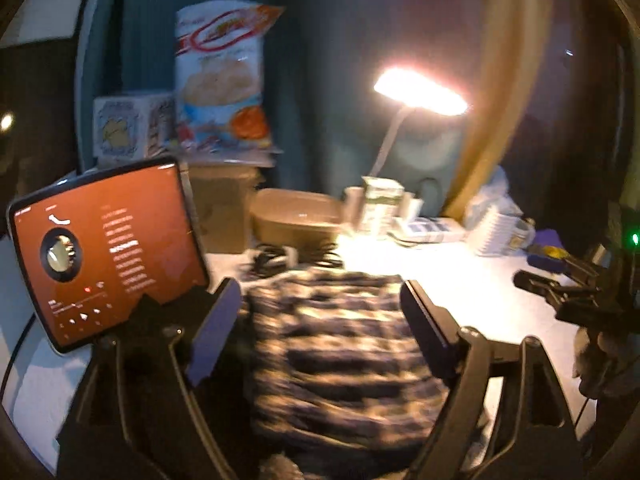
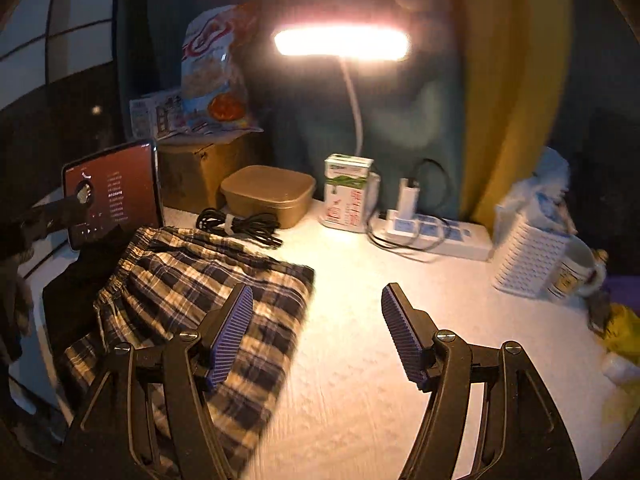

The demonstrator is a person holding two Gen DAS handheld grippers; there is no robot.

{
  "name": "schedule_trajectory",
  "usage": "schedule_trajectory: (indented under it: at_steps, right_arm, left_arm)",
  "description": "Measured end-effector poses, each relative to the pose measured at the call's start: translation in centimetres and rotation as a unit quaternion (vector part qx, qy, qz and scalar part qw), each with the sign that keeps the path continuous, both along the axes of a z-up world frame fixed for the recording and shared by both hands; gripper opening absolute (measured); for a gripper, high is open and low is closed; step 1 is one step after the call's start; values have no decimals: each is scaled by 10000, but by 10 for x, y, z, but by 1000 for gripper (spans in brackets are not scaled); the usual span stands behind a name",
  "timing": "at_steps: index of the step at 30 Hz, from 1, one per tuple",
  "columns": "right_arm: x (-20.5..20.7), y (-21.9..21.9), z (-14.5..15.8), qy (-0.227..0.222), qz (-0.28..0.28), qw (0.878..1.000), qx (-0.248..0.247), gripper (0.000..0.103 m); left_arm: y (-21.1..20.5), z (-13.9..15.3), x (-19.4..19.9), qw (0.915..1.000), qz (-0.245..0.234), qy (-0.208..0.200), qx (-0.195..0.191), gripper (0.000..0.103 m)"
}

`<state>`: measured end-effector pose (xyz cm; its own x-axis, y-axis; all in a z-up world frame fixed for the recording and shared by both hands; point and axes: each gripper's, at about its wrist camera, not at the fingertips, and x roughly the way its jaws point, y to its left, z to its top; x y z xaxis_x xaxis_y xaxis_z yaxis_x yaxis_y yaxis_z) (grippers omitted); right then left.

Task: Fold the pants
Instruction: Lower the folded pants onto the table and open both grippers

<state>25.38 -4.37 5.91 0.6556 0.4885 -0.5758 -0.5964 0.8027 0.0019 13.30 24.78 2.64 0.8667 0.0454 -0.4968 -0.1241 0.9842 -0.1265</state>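
The plaid pants [image 2: 200, 292] lie folded on the white table [image 2: 360, 360], at the left in the right wrist view. In the left wrist view the pants [image 1: 336, 352] lie between and beyond my fingers, blurred. My left gripper [image 1: 320, 320] is open and empty above the pants. My right gripper [image 2: 316, 320] is open and empty, its left finger over the pants' right edge, its right finger over bare table. The right gripper also shows at the right edge of the left wrist view [image 1: 560, 292].
A tablet [image 1: 108, 252] with a red screen stands at the left. Behind the pants are a coiled black cable [image 2: 240, 224], a brown lidded box [image 2: 268, 192], a carton [image 2: 348, 192], a lit desk lamp [image 2: 340, 42], a power strip [image 2: 436, 232], a white basket [image 2: 528, 256] and a mug [image 2: 576, 272].
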Motion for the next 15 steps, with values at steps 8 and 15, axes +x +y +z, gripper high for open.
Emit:
schedule_trajectory:
  at_steps: [8,15]
  right_arm:
    - [-57,-48,13,-307,-258,9992,57,70]
    - [-104,-97,33,-671,-702,9947,338,70]
  left_arm:
    - [-82,-3,-28,9987,-494,-81,97,83]
    - [-134,11,-58,9949,-911,-349,269,83]
